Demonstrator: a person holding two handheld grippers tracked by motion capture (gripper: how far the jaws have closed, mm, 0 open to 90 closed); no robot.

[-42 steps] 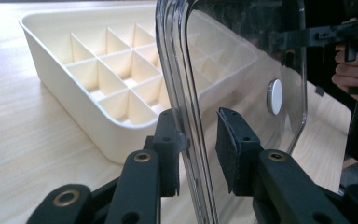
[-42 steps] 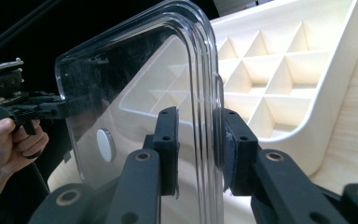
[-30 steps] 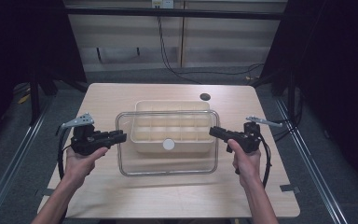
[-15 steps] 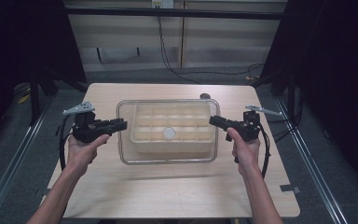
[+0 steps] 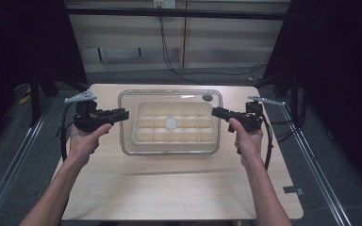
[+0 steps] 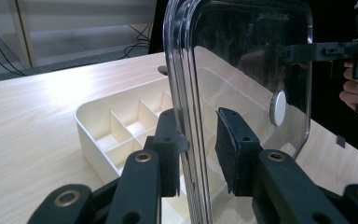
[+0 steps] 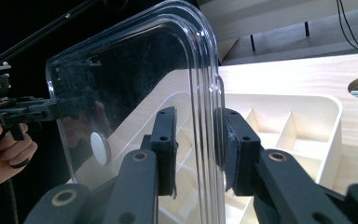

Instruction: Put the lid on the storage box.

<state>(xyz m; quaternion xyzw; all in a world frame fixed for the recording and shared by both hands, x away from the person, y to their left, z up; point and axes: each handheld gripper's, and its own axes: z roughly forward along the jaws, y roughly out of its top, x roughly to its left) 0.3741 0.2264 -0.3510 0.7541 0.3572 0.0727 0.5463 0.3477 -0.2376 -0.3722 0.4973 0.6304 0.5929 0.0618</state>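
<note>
Two grippers carrying a clear lid above a divided tray.

The left gripper (image 5: pixel 122 113) and right gripper (image 5: pixel 215 111) are each clamping an opposite rim of the clear lid (image 5: pixel 169 96), which is hanging level over the cream tray (image 5: pixel 139 134) on the table (image 5: pixel 169 188). The lid is already lifted off; setting it down beside the tray likely remains.

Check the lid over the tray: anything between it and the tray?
Nothing visible. The clear lid hangs above the divided tray, with the left hand-held gripper on one short edge and the right hand-held gripper on the other. The tray's compartments look empty.
</note>
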